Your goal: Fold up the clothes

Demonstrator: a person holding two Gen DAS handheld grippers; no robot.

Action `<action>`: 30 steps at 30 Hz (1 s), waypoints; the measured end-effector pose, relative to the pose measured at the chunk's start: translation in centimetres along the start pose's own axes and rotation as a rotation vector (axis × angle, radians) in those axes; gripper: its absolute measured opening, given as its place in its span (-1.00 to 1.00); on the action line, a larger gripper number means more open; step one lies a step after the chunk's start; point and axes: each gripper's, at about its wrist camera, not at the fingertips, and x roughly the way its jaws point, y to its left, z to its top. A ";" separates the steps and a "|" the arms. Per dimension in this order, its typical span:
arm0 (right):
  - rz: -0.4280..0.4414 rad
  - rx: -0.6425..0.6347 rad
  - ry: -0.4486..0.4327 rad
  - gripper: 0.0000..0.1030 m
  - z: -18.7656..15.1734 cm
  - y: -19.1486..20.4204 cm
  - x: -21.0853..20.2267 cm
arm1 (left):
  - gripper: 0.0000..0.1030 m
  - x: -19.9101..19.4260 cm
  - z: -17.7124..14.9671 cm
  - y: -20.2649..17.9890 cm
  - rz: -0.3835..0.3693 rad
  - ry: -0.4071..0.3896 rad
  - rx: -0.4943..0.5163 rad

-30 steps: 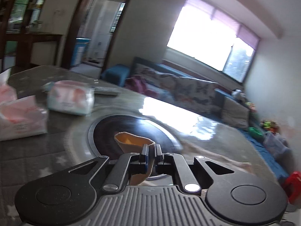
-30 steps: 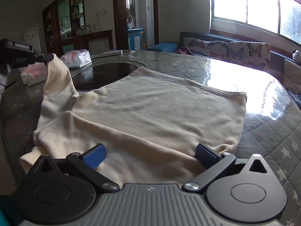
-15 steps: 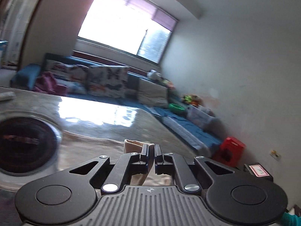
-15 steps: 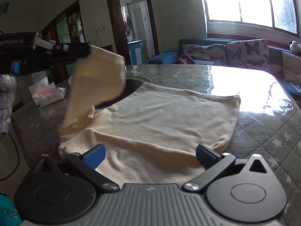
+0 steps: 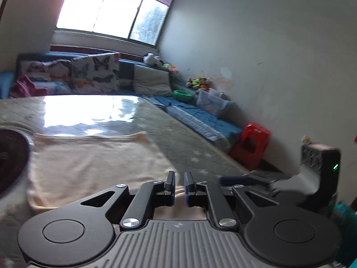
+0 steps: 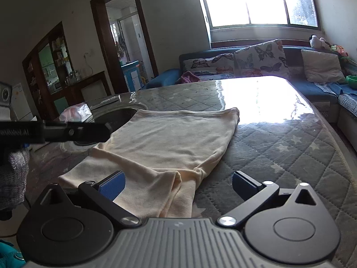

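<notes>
Sleeve fold looks done: the left claw (image 5: 179, 185) has carried the cream garment (image 6: 169, 138) flap over and now sits low at the near edge of the cloth, fingers nearly together with a thin gap between them; cloth shows under the gap, but I cannot tell whether it is pinched or already let go. One second ago the same claw held a raised cloth corner over the round dark inset (image 6: 116, 120) at the worktop's left; half a second ago it was mid-swing with the flap in the air. Garment now lies flat on the quilted worktop (image 6: 279, 134), narrower, with a doubled ridge near its front. Right claw (image 6: 178, 184) hovers wide open over the near hem, gripping nothing, as in both earlier frames. Likely next: release left, then fold the other side.
</notes>
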 end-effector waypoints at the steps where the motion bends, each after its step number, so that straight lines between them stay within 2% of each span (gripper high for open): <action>1: -0.002 -0.006 -0.001 0.98 0.1 0.1 0.0 | -0.82 -0.4 -0.2 0.7 0.034 0.003 0.006; 4: 0.004 -0.026 0.007 0.72 0.4 0.7 0.3 | -0.82 -1.7 -1.3 3.2 0.175 0.015 0.025; 7: 0.020 -0.059 0.031 0.53 0.6 1.8 1.6 | -0.82 -3.1 -2.5 5.2 0.272 0.035 -0.003; 9: 0.031 -0.071 0.051 0.30 0.6 2.3 2.4 | -0.77 -3.5 -3.2 6.2 0.305 0.051 -0.034; 13: 0.018 -0.077 0.104 0.02 0.5 2.7 4.1 | -0.43 -3.6 -4.1 7.3 0.321 0.077 -0.077; 15: 0.000 -0.084 0.117 -0.18 0.4 2.7 4.6 | -0.42 -3.4 -4.4 7.6 0.316 0.086 -0.093; 16: -0.011 -0.093 0.121 -0.25 0.4 2.8 4.7 | -0.44 -3.3 -4.5 7.7 0.313 0.091 -0.101; 18: -0.032 -0.111 0.124 -0.53 0.4 2.9 4.8 | -0.52 -3.0 -4.8 8.1 0.304 0.100 -0.119; 19: -0.037 -0.118 0.124 -0.60 0.4 2.9 4.8 | -0.76 -2.9 -4.9 8.4 0.300 0.103 -0.133; 20: -0.042 -0.125 0.123 -0.66 0.4 3.0 4.9 | -0.85 -2.9 -5.0 8.6 0.300 0.099 -0.144; 26: -0.015 -0.163 0.055 -0.70 1.4 4.1 4.0 | -0.92 -4.1 -5.8 9.4 0.325 0.049 -0.203; 30: -0.033 -0.135 0.104 -0.66 1.1 3.3 5.4 | -0.88 -4.5 -5.9 9.8 0.322 0.049 -0.236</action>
